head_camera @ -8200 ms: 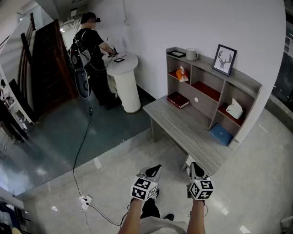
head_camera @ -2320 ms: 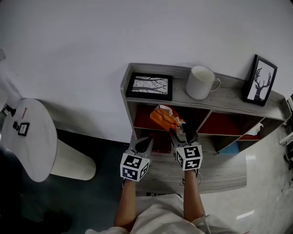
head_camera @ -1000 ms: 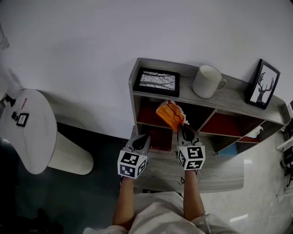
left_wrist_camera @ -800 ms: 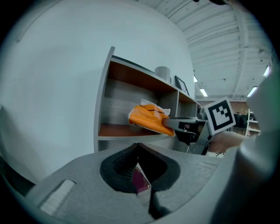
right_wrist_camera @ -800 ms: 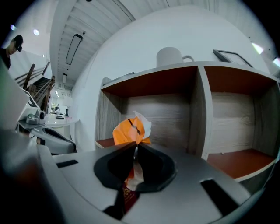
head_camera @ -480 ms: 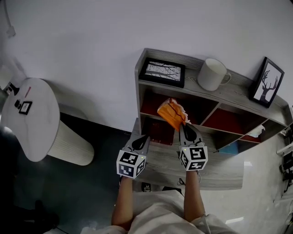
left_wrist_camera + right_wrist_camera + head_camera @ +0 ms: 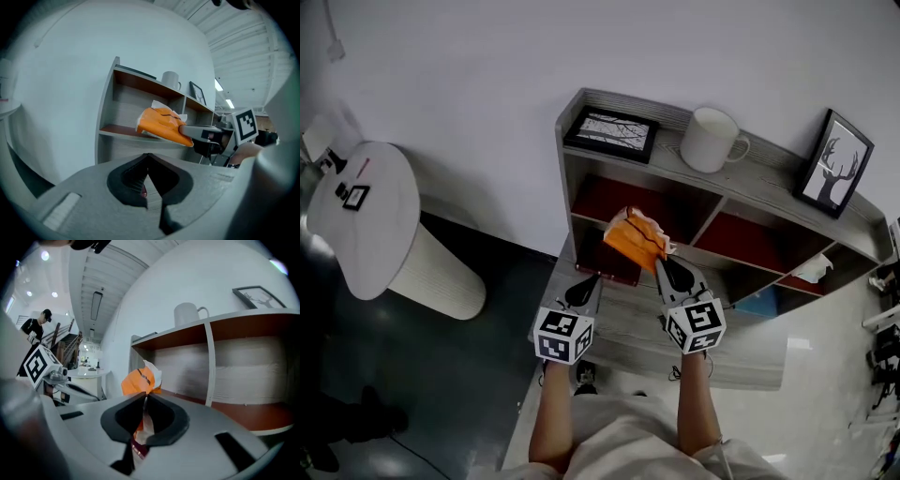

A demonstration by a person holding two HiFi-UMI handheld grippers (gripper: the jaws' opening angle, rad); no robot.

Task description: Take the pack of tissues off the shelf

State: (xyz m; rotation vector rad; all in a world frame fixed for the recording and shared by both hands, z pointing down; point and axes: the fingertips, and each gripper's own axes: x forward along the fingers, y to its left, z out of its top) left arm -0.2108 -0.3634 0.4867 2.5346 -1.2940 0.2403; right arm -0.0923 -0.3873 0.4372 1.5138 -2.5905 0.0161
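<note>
Head view: the right gripper pinches a crinkled orange plastic pack of tissues by its near end. It holds the pack in the air in front of the upper left compartment of the grey wooden shelf, above the left end of the grey wooden desk. The left gripper hovers just beside it.

Left gripper view: its jaws are pressed together and empty, with the pack up ahead.

Right gripper view: the jaws clamp the pack's edge, and white tissue pokes from its top.
</note>
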